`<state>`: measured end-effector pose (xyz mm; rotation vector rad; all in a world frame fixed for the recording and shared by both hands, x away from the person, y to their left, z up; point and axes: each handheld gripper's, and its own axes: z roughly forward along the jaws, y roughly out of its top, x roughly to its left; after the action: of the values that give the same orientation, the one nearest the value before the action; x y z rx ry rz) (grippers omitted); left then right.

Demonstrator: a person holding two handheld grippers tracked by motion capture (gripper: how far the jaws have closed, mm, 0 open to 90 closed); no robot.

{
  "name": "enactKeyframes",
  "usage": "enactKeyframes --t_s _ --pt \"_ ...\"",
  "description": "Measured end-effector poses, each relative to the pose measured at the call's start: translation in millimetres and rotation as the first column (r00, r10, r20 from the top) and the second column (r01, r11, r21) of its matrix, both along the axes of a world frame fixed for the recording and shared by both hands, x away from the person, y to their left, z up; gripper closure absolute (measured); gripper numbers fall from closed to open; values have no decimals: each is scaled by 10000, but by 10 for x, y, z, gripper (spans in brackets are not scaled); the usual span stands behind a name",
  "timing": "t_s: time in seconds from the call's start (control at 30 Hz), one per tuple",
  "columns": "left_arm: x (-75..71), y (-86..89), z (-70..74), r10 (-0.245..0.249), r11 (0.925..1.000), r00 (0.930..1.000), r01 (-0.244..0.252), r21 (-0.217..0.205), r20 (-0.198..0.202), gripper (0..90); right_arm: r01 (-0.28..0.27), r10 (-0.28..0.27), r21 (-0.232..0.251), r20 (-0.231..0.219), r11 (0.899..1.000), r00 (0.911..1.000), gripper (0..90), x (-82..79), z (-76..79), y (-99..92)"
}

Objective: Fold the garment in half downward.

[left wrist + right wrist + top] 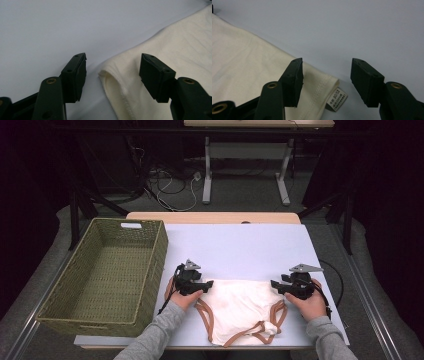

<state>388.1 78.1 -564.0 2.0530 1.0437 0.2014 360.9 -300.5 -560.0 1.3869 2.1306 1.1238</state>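
A basket (107, 275) stands on the left part of the table (240, 250). Right of it, near the front edge, a garment (240, 307) lies flat, between the left gripper (202, 287) and the right gripper (277, 286).

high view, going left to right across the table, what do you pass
wicker basket → left tongs → cream garment with brown trim → right tongs
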Motion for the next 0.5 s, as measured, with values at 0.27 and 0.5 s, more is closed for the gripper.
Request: enactKeyframes --t_s 0.27,0.5 --pt "-30 -11 21 -200 9997 9985 193 -144 -513 519 -245 241 -259 -158 9994 9996 570 -37 -40 -8" --pt "-41 -14 19 -282 9988 9939 237 -427 -1065 767 -791 788 -49 -463 9969 9958 841 -68 -31 18"
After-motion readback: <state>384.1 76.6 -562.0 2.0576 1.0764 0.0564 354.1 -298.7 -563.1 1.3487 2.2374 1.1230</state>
